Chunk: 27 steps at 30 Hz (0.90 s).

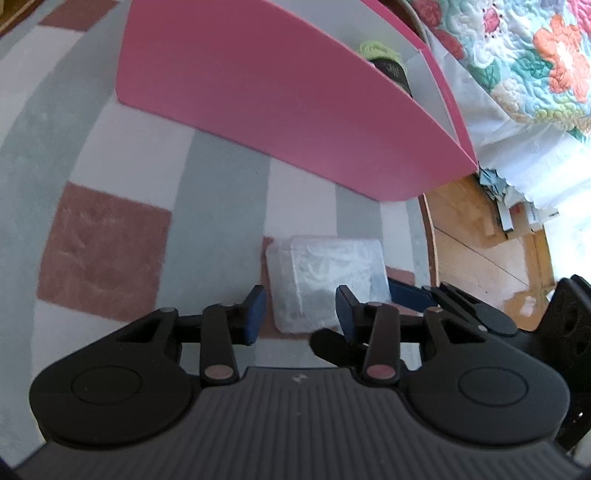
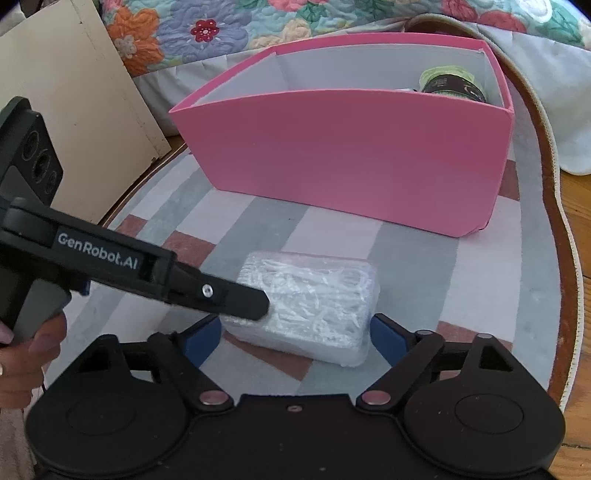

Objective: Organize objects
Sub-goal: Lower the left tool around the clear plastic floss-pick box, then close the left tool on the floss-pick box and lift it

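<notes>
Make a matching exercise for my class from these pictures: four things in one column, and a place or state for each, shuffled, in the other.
Things
1. clear plastic packet
2. pink box
3. dark jar with a green lid
4. right gripper

Places or states
A. inside the box, at one end
B. jaws wide, one on each side of the packet
C. lying flat on the striped rug
D. standing open-topped beside the flowered quilt

Pairs: 1-C, 2-D, 3-A, 4-B

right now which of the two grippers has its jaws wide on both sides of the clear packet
The right gripper: its blue pads stand either side of the clear plastic packet. The left gripper is narrower and meets only the packet's left end.
</notes>
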Each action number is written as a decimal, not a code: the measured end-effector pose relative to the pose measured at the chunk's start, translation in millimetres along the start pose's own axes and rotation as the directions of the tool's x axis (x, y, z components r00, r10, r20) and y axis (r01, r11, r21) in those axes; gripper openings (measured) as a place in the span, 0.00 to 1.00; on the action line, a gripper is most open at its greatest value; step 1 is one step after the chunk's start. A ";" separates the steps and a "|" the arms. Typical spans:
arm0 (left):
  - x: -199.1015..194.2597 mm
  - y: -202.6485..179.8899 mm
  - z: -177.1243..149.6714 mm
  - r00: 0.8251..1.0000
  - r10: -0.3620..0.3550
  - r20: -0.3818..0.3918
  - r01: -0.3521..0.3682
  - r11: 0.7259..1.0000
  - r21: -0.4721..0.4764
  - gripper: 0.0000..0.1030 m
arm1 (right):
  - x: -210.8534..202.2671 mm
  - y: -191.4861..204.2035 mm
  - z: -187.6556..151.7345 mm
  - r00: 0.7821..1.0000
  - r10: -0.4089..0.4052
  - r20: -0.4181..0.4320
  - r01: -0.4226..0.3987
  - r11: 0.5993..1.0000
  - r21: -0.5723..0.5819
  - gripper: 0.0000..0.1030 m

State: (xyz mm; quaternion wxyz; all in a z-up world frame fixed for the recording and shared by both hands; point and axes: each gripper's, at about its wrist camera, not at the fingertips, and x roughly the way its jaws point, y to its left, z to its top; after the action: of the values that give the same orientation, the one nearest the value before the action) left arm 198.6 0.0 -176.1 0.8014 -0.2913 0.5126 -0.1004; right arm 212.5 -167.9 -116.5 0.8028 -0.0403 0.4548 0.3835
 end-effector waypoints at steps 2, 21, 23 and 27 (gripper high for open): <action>-0.1 -1.5 1.6 1.000 0.007 0.013 -0.007 1.000 0.011 0.40 | 1.0 -2.6 0.9 1.000 0.004 0.002 -0.004 1.000 0.002 0.84; 10.6 0.0 4.7 0.999 -0.031 0.025 0.032 0.999 -0.014 0.45 | 17.0 10.0 -1.6 0.997 -0.072 -0.016 0.068 0.983 -0.169 0.86; 10.4 -2.4 3.3 0.999 -0.025 0.028 0.025 1.000 -0.001 0.45 | 18.1 14.4 -2.8 0.995 -0.094 -0.013 0.090 0.977 -0.192 0.86; 9.0 -8.1 2.0 0.999 -0.010 0.031 0.009 0.999 0.032 0.46 | 17.2 19.0 -2.6 0.993 -0.121 -0.014 0.116 0.973 -0.202 0.84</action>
State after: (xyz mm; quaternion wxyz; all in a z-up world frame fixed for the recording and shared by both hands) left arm 205.5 -10.0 -177.7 0.8135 -0.2822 0.4970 -0.1079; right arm 203.3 -145.7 -125.6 0.8100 -0.1530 0.4212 0.3783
